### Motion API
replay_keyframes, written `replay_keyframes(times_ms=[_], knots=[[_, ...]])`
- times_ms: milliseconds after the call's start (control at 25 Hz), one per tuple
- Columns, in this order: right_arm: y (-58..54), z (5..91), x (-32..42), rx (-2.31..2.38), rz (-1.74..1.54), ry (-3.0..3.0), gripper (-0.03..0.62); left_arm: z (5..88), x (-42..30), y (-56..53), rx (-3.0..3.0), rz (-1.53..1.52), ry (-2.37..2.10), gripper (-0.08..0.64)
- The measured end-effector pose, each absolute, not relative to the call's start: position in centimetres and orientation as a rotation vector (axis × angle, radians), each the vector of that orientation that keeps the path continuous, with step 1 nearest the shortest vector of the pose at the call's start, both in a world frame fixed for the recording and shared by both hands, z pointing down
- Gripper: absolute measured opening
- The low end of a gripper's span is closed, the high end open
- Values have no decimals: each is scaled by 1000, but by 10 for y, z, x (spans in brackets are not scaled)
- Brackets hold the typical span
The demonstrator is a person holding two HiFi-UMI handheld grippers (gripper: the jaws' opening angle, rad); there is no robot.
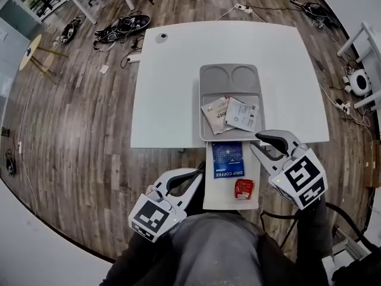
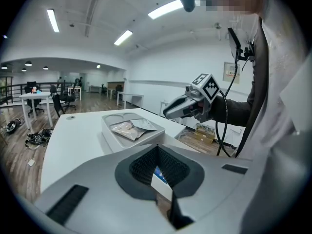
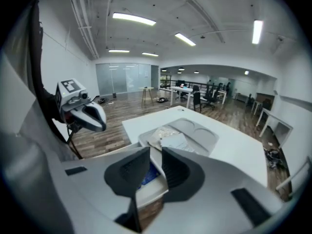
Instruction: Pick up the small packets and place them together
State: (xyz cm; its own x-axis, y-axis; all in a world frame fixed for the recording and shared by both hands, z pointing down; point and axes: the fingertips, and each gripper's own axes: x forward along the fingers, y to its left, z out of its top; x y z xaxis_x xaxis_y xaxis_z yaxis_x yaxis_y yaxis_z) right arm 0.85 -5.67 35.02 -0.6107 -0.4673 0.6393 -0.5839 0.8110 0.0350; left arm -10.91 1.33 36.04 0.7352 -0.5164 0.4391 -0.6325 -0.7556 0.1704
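Your L gripper (image 2: 157, 149) is closed, pads tip to tip w/ nothing b/w them. It sits just left of the white board (image 1: 211, 196), at the board's near end, jaws pointing right-and-far.

Your R gripper (image 3: 156, 152) has its jaws a little apart, a narrow gap w/ nothing in it. It's to the right of the board's far end, tips by the near-right corner of the grey tray (image 1: 205, 100) (can't tell if they touch it).

Packets are in 2 groups. In the tray, on the near half, lie a tan packet (image 1: 216, 113) on the left and a white packet (image 1: 242, 113) on the right, overlapping at their inner edges. The tray's 2 round recesses are at its far end.

On the board, just near of the tray, a blue drip-coffee packet (image 1: 227, 158) lies flat at the far end. A small red packet (image 1: 244, 188) lies nearer you and to the right, apart from the blue one.

The tray rests at the near edge of the white table (image 1: 172, 88).
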Motion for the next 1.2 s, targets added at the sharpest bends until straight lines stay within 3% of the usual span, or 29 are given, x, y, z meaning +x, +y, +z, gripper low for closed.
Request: replay_keyframes(times_ms=[200,440,680,1200], knots=[[-8,383,-23,575,265,-2282,81,360,-95,21,2647,522,-856,-11],[13,432,-64,310,137,-2091,241,364,-116,15,2606,509,-912,-11],[33,473,-67,75,62,-1918,354,368,-135,5,2558,492,-951,-11],[16,496,-65,29,-33,-1861,357,381,-160,-18,2507,470,-992,-11]])
